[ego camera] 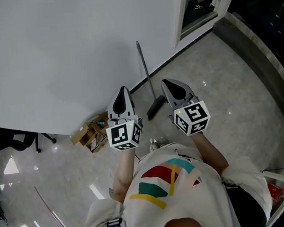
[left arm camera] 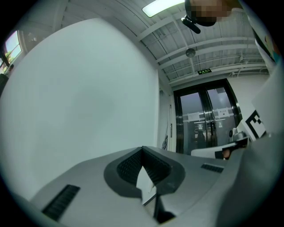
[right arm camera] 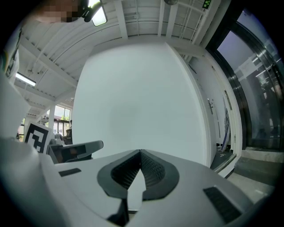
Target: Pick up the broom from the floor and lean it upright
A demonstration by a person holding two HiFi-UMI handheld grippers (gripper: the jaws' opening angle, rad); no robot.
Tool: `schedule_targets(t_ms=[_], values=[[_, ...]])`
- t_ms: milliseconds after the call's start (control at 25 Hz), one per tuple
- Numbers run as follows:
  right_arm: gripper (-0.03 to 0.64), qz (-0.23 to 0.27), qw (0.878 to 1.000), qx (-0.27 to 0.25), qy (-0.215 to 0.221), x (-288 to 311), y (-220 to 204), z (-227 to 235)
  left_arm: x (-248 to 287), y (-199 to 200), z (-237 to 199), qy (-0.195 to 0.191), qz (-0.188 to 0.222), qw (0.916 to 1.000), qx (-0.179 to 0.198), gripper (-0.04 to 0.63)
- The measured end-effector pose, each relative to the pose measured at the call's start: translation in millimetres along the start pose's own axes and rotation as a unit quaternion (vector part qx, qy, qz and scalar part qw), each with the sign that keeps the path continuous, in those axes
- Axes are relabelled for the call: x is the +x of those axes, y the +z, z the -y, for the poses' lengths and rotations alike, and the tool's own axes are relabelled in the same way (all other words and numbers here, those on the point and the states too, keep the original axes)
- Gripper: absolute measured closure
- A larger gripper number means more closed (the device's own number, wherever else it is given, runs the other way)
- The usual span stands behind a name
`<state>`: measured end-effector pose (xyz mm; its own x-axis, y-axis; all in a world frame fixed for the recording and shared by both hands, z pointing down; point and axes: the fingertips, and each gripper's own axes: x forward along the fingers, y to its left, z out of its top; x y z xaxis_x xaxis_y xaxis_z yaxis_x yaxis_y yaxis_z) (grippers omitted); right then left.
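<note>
broom (ego camera: 146, 76) upright against wall (ego camera: 62, 48); green sign (left arm camera: 204, 71) print illegible

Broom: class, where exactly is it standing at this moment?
In the head view, the broom leans against the white wall, its head on the floor between the left gripper and right gripper, right of the cardboard box.

I can read no words or numbers from here. A small green sign (left arm camera: 204, 71) hangs under the ceiling above the glass doors (left arm camera: 206, 126), its print too small to make out. Pale notices (left arm camera: 200, 117) on the glass are blurred. The cubes (ego camera: 125, 134) on the left gripper (ego camera: 123, 90) and right gripper (ego camera: 167, 83) carry only black-and-white square markers.
</note>
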<state>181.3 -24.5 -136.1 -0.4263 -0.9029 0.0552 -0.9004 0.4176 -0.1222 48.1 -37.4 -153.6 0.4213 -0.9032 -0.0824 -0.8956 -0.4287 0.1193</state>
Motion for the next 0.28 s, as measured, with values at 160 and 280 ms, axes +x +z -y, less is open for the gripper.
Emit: schedule_targets(t_ms=[160, 280], values=[[0.603, 0.011, 1.0, 0.001, -0.003, -5.4, 0.8, 7.4, 0.0, 2.7, 6.7, -0.001, 0.007, 0.9999, 0.009, 0.551], [0.603, 0.019, 1.0, 0.002, -0.005, -0.1, 1.1, 12.7, 6.9, 2.7, 4.9, -0.003, 0.011, 0.9998, 0.014, 0.551]])
